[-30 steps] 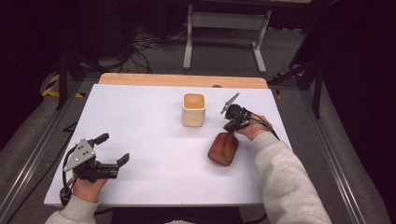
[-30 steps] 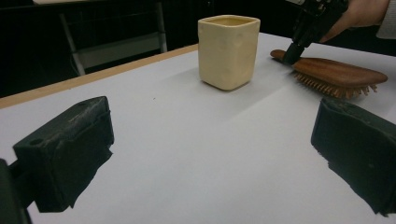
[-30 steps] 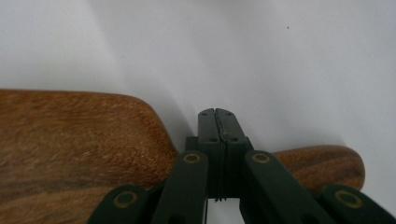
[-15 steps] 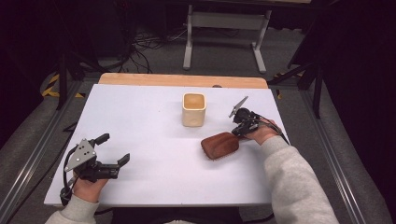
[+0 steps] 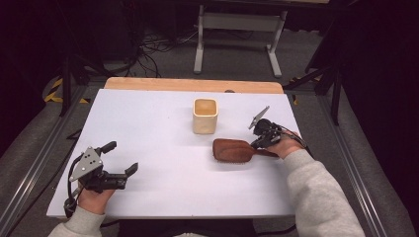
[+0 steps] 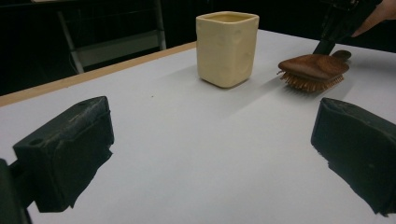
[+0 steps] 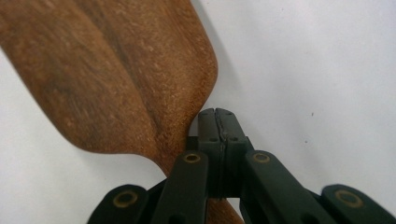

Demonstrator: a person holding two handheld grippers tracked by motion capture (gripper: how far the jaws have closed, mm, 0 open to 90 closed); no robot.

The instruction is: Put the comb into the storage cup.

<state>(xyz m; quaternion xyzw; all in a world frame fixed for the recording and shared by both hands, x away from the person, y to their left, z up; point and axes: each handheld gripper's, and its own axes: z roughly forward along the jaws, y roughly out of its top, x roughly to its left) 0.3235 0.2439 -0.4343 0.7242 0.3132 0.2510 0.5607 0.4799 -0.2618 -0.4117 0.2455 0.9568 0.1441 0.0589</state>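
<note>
A wooden hairbrush (image 5: 232, 149) lies bristles down on the white table (image 5: 148, 118), head to the left and handle to the right. My right gripper (image 5: 258, 143) sits at the neck of the brush. In the right gripper view its jaws (image 7: 216, 119) are shut pad to pad, with nothing between them, against the hairbrush (image 7: 107, 74) where the head narrows to the handle. My left gripper (image 5: 122, 157) rests at the near left of the table, open and holding nothing. Seen from the left gripper (image 6: 205, 154), the hairbrush (image 6: 313, 67) lies at the far right.
A cream square cup (image 5: 205, 115) stands upright just behind and left of the brush; it is also in the left gripper view (image 6: 227, 46). A wooden strip (image 5: 192, 85) runs along the table's far edge. Bare tabletop lies between the two grippers.
The brush has swung from a diagonal lie to crosswise, head pointing left. My right gripper has shifted a little right and nearer with it. The left gripper has stayed put.
</note>
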